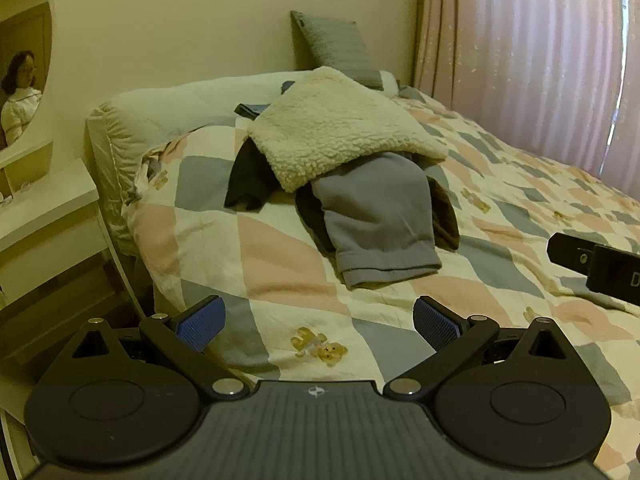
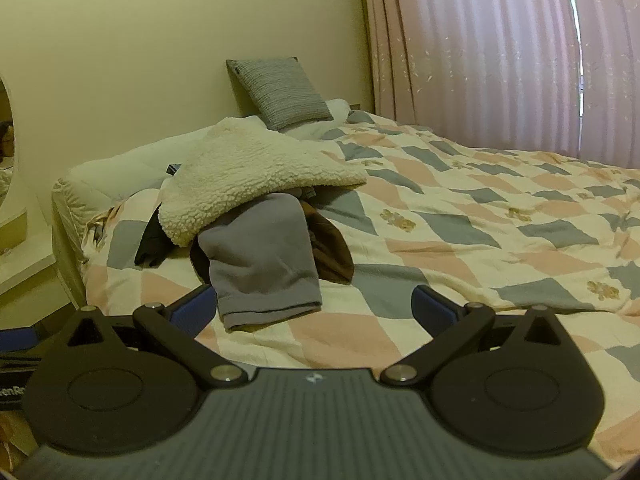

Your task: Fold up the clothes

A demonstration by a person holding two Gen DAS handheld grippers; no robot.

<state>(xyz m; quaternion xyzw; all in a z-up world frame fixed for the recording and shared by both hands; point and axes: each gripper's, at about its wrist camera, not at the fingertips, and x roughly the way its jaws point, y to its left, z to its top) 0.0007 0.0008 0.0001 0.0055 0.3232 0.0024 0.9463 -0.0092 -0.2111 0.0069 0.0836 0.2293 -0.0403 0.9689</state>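
Left tool (image 1: 318, 322) hangs spread wide above the checked quilt (image 1: 276, 264), pinching nothing; ahead lies a clothes pile, a grey garment (image 1: 380, 220) under a cream fleece (image 1: 340, 128), and the right tool's body shows at the frame's right edge. Right tool (image 2: 314, 308) is likewise spread and empty, the grey garment (image 2: 264, 260) just beyond its left finger, a grey cushion (image 2: 280, 92) against the wall.

We see a dim room with a yellowish cast; soft daylight filters through the curtains (image 2: 480, 52) on the right. Both fisheye views bend at the edges, with dark corners and slight softness.
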